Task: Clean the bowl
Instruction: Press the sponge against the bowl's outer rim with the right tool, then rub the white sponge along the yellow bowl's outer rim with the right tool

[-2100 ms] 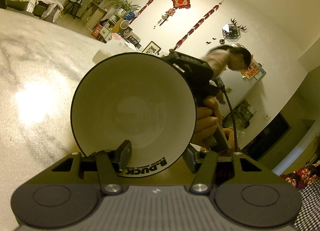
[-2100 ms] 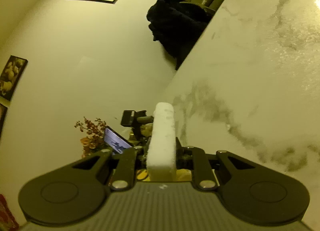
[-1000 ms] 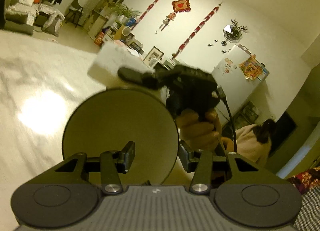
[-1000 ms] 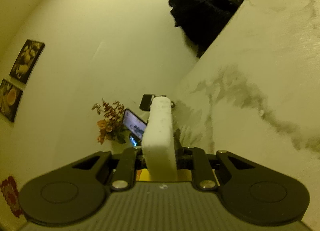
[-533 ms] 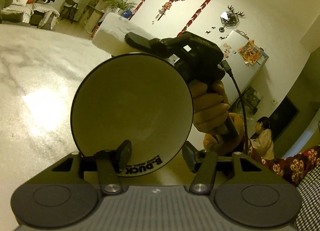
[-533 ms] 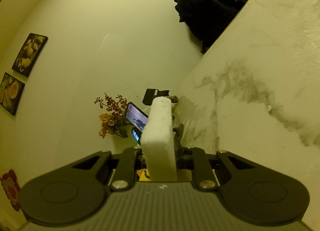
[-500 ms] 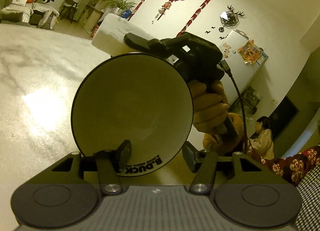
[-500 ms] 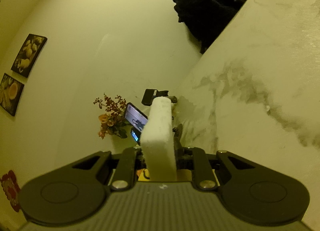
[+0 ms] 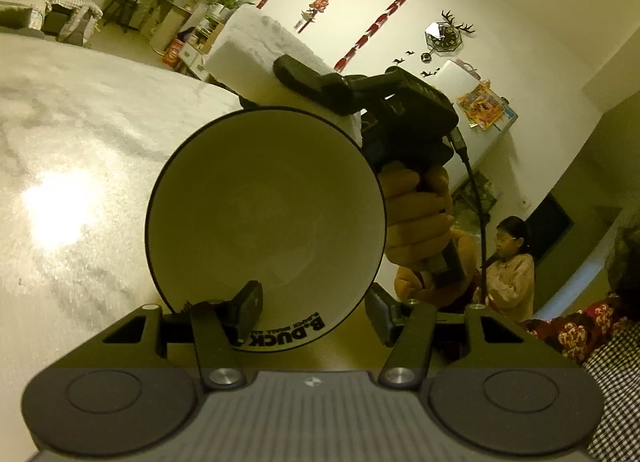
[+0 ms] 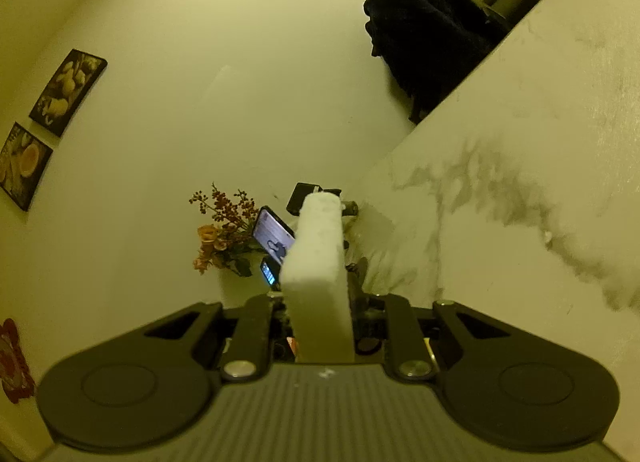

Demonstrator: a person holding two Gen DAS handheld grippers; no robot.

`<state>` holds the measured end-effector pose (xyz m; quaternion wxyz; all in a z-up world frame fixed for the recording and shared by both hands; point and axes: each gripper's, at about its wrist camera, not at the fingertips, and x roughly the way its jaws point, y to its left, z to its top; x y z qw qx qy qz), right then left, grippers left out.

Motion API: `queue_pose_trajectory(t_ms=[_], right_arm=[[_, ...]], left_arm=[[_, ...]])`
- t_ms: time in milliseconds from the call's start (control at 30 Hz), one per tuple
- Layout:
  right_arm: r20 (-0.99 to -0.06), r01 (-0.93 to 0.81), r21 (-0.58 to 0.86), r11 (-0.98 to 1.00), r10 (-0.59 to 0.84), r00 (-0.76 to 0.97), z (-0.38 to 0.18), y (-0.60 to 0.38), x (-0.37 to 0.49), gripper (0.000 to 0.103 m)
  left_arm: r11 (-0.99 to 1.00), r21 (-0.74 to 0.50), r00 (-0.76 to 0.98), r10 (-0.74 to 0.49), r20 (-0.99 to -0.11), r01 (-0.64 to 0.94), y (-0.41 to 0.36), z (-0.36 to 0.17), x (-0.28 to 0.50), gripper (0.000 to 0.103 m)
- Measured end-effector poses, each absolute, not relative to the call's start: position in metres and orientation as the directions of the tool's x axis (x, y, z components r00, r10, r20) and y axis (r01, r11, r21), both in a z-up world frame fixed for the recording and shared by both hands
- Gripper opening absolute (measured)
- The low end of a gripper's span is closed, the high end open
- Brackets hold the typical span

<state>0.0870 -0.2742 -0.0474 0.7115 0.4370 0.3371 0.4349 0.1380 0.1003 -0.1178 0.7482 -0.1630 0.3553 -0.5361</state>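
A white bowl point(image 9: 264, 214) with a dark rim and "B-DUCK" lettering is held off the table, its inside facing the left wrist camera. My left gripper point(image 9: 314, 304) is shut on its lower wall, one finger inside the bowl and the other outside. A white sponge point(image 9: 256, 58) sits just above and behind the bowl's top rim. My right gripper point(image 9: 288, 74), held by a hand point(image 9: 416, 218), is shut on it. In the right wrist view the sponge point(image 10: 320, 262) stands edge-on between the jaws of the right gripper point(image 10: 322, 310).
A white marble table point(image 9: 60, 142) lies under both grippers and runs along the right of the right wrist view point(image 10: 540, 142). Flowers point(image 10: 224, 234) and a phone point(image 10: 274, 234) stand at its far end. A person point(image 9: 512, 262) stands in the background.
A second ago the bowl showed as a dark flat disc between narrower left jaws; now it faces the camera between wider jaws. The sponge has come closer above its rim.
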Motion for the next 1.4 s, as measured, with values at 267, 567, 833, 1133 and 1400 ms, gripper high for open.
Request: queue_pose_trajectory(t_ms=[267,567,833,1133,1400], right_arm=[[-0.192,-0.250,0.914,0.320,0.884,0.427,-0.063,-0.278,0.097,0.019],[-0.123,-0.405,0.859,0.314,0.893,0.432,-0.039,-0.262,0.079,0.019],[-0.179,-0.349,0.863,0.366,0.867,0.466,-0.051,-0.268,0.086,0.019],[-0.146,-0.393,0.851,0.349,0.876,0.460,-0.044,-0.263,0.079,0.019],[-0.146,-0.415,0.835,0.361,0.873,0.465,-0.040,-0.260,0.075,0.019]], left_arm=[[0.367,-0.633,0.169,-0.921,-0.351,0.682,0.100,-0.119,0.139,0.059],[0.367,-0.633,0.169,-0.921,-0.351,0.681,0.103,-0.120,0.141,0.059],[0.365,-0.636,0.170,-0.922,-0.348,0.680,0.105,-0.121,0.138,0.059],[0.362,-0.642,0.168,-0.924,-0.343,0.676,0.107,-0.119,0.138,0.059],[0.362,-0.641,0.168,-0.924,-0.344,0.677,0.110,-0.121,0.139,0.059]])
